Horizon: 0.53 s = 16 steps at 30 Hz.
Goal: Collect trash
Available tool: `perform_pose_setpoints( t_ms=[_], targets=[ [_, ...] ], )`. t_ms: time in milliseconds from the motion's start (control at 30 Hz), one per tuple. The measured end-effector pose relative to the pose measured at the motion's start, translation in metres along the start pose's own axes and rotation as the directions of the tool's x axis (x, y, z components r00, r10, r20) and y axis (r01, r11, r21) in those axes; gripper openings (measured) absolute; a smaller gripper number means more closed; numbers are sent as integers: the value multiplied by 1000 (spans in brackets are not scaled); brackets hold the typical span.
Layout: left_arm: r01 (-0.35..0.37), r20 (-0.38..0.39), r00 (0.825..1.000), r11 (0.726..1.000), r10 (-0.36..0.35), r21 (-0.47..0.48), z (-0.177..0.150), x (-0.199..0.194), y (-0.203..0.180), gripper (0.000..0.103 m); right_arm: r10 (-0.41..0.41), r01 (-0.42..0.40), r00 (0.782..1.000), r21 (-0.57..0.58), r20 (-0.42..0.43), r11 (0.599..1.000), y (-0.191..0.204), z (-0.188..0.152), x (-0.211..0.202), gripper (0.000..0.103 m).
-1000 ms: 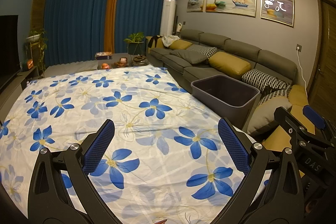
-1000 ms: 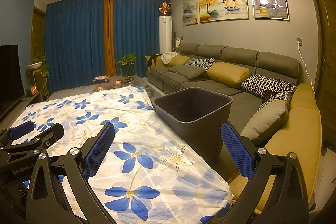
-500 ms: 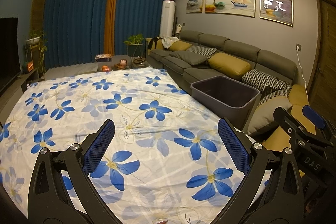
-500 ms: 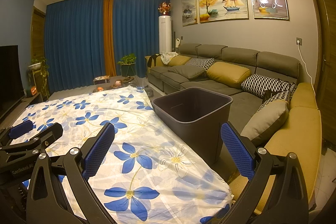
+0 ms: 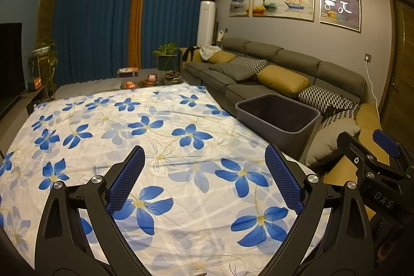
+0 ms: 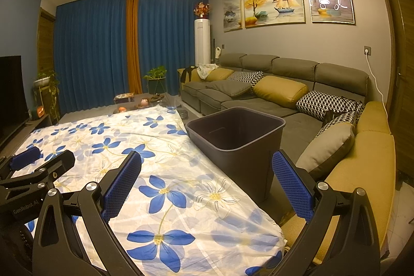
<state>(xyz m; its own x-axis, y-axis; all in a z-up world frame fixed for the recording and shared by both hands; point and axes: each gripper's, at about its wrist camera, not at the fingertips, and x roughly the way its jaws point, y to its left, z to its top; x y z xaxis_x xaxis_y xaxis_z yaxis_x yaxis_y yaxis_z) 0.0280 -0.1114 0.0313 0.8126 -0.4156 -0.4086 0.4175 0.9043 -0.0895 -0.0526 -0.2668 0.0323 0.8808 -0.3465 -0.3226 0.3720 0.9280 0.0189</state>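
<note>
Empty bin [image 6: 234, 136] at centre right, no trash in sight.

Set between the cloth's [image 5: 160, 136] right edge and the sofa [image 6: 271, 84], presumably within easy reach for drops. Left gripper [image 5: 204, 183] and right gripper [image 6: 207, 188] at lower centre of each view, jaws wide apart, holding nothing, hovering over the flowered cloth. Blue curtains [image 5: 103, 25] upper left, paintings [image 6: 284, 1] upper right.
</note>
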Motion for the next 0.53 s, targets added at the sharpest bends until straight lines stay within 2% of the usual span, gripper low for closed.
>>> perform_pose_setpoints(
  t_ms=[533],
  targets=[
    [-27,21,999,1000,26,12,-4,-3,5,97,-2,2,1000,8,-3,1000,-8,-2,-1,97]
  ],
)
